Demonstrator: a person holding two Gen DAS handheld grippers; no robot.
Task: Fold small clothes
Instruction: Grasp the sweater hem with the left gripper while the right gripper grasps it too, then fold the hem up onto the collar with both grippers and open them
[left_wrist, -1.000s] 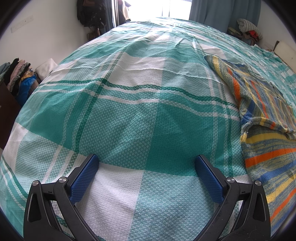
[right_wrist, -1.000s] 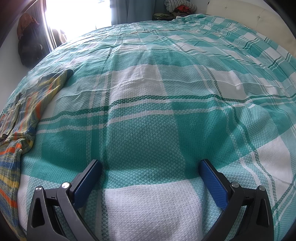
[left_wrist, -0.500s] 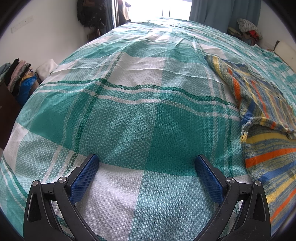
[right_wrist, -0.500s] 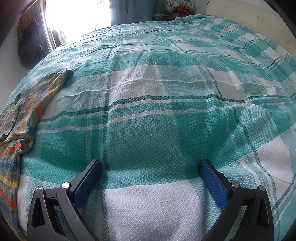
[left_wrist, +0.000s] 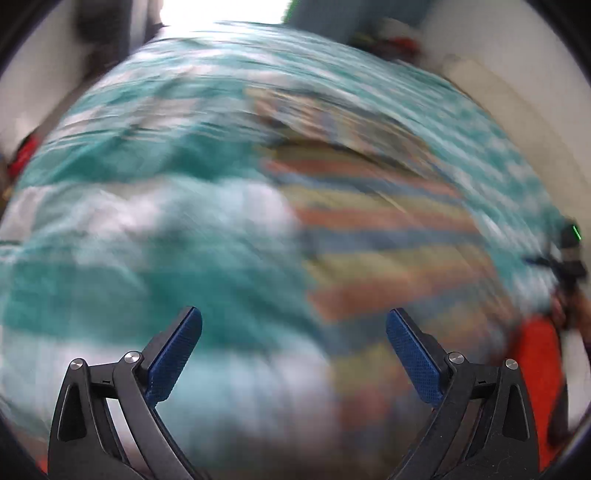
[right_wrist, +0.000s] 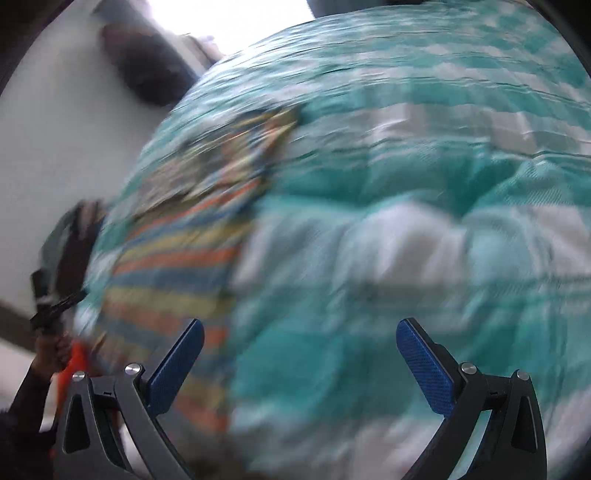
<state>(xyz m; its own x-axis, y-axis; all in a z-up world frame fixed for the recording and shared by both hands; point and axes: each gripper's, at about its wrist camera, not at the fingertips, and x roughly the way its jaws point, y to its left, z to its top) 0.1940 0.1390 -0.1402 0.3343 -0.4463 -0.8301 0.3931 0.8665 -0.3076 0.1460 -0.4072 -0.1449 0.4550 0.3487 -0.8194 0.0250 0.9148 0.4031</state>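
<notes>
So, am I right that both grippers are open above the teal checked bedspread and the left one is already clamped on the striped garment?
Not quite: the left gripper holds nothing. The left wrist view shows its jaws wide apart, with the striped garment lying on the bedspread beyond them. The right gripper is open too.

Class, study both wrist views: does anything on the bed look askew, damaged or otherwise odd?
Nothing is clearly wrong. The striped orange, blue and yellow garment lies spread on the teal-and-white checked bedspread, unfolded. Both views are heavily motion-blurred, so wrinkles or damage cannot be judged.
</notes>
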